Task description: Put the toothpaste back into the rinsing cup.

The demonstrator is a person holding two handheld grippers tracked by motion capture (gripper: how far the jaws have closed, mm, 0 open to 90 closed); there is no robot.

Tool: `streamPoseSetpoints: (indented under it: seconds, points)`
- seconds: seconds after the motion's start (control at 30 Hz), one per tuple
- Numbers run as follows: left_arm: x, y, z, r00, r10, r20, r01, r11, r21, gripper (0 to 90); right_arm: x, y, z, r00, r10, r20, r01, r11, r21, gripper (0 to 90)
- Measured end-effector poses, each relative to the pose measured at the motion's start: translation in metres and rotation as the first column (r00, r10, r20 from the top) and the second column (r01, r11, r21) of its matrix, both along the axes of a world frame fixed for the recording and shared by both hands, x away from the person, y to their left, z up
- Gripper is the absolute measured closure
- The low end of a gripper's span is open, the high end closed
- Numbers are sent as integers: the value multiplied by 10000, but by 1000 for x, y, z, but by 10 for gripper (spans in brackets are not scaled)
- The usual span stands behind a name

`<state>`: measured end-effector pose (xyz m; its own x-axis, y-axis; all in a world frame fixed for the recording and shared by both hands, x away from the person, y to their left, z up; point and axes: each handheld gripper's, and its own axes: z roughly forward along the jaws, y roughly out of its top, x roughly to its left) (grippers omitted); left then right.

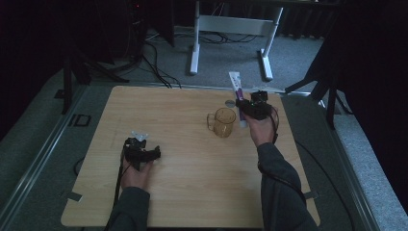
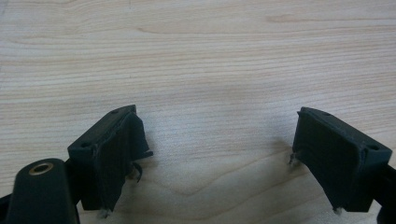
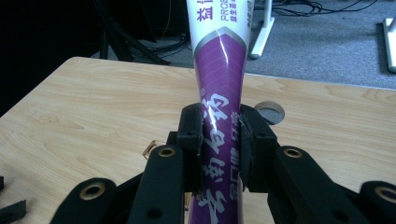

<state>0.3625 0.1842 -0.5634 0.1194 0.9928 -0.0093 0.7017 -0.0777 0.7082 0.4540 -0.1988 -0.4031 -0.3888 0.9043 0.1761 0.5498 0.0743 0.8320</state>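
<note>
Toothpaste tube (image 3: 219, 93), purple and white, clamped in the right gripper (image 3: 220, 149) above the table's far right part.

Tube gripped near its purple lower half, jaws clenched on both flat sides, white end pointing up and away; amber glass mug (image 1: 223, 122) just beside it on the wooden table (image 1: 192, 192), handle to the left, nothing visible inside; round grey hole (image 3: 269, 112) in the tabletop behind the tube; left gripper (image 2: 219, 154) well apart at near left, jaws spread wide over bare wood, grasping nothing.
</note>
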Motion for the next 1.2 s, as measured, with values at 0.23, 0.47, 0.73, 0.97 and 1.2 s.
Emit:
streamPoseSetpoints:
  seconds: [0.23, 0.47, 0.73, 0.97, 1.2]
  points:
    - [1, 0, 0, 10000, -4, -16, 4, 10000, 11, 147, 5, 2, -2, 10000, -21, -3, 21, 10000, 29, 735]
    - [2, -1, 0, 10000, 43, -15, -43, 10000, -9, 147, 14, 6, -9, 10000, -5, -62, 6, 9999, 113, 734]
    - [3, -1, 0, 10000, 49, -20, -49, 10000, 3, 147, 21, 7, -11, 9999, -31, -134, 34, 9998, 220, 733]
    - [3, -1, 0, 10000, 80, -3, -80, 10000, -16, 147, 31, 10, -9, 9998, -90, -180, 97, 9992, 389, 733]
    - [3, -1, 0, 10000, 77, -17, -77, 10000, -7, 147, 40, 15, -9, 9996, -124, -248, 130, 9996, 237, 733]
